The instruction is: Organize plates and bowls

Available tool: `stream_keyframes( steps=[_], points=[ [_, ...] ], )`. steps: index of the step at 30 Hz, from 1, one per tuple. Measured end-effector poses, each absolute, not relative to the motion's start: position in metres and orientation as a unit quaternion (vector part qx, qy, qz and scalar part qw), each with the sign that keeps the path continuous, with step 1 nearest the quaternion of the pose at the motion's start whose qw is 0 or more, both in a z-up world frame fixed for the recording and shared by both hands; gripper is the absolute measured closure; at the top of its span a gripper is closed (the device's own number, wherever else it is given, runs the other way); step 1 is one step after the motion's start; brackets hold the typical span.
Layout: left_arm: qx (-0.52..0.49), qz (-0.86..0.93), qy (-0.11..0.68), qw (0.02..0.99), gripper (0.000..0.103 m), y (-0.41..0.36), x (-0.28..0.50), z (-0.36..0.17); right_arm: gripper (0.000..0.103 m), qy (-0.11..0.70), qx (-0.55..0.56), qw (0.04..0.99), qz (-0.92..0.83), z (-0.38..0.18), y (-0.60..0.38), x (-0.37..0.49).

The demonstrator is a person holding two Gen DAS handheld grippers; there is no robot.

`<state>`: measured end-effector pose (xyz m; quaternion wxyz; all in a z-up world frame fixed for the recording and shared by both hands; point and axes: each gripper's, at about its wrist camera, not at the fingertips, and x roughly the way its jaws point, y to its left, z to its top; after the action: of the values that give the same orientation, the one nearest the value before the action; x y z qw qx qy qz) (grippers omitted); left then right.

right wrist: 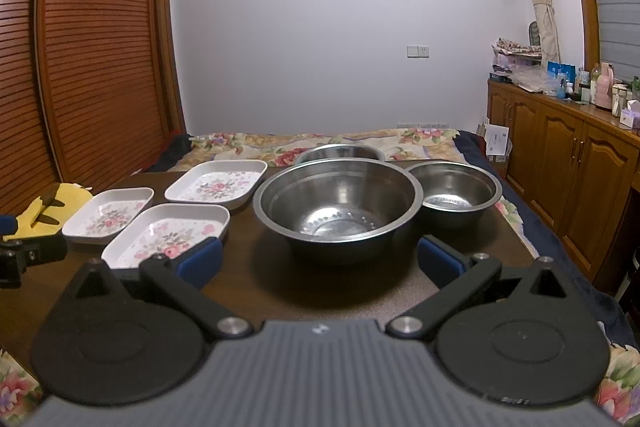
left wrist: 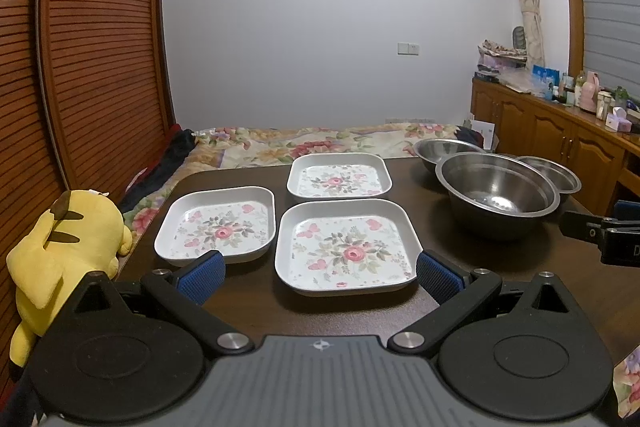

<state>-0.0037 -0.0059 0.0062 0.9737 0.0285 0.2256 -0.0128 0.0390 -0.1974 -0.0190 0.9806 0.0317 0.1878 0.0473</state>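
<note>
Facing the dark table (left wrist: 248, 311), both grippers hang with jaws spread wide and nothing held.

Left gripper (left wrist: 318, 277): the near floral plate (left wrist: 347, 247) lies directly ahead of the gap between its blue pads (left wrist: 202, 277), close to them but not touched. A second plate (left wrist: 218, 223) lies ahead and off the left pad, just beside the first. A third plate (left wrist: 339, 175) lies straight beyond the near one. All three sit flat and apart, none stacked.

Right gripper (right wrist: 319, 263): the large steel bowl (right wrist: 338, 203) stands straight ahead of its open jaws, near but clear of them. A medium bowl (right wrist: 454, 193) sits ahead and beyond the right pad, rim close to the large bowl's; contact cannot be told. A small bowl (right wrist: 340, 151) is mostly hidden behind the large one.

Status, as judged: sorting has not started; plates and bowls remain loose.

Risks, as judged:
- Plate rims are low and sloped; a shallow or off-centre pinch could slip and drop the plate.
- Crowded plates: a pad lowered at the near plate's left edge may nudge its neighbour.
- Polished steel walls offer poor friction; a one-sided rim grip could tip the large bowl into the medium one.
- A yellow plush toy (left wrist: 60, 263) sits off the table's left edge, within sweep of the left gripper.
</note>
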Motion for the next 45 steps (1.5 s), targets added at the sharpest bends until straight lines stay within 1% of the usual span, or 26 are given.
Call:
stream_keyframes(
  steps=[30,45],
  points=[
    [0.028,-0.014,0.230,0.973,0.000,-0.005,-0.003,0.003,0.000,0.193,0.030,0.979,0.051,-0.021,-0.196,0.039],
    [0.009,-0.024,0.291,0.957,0.000,0.013,0.025,-0.024,0.000,0.210,0.028,0.973,0.086,-0.031,-0.179,0.053]
  ],
)
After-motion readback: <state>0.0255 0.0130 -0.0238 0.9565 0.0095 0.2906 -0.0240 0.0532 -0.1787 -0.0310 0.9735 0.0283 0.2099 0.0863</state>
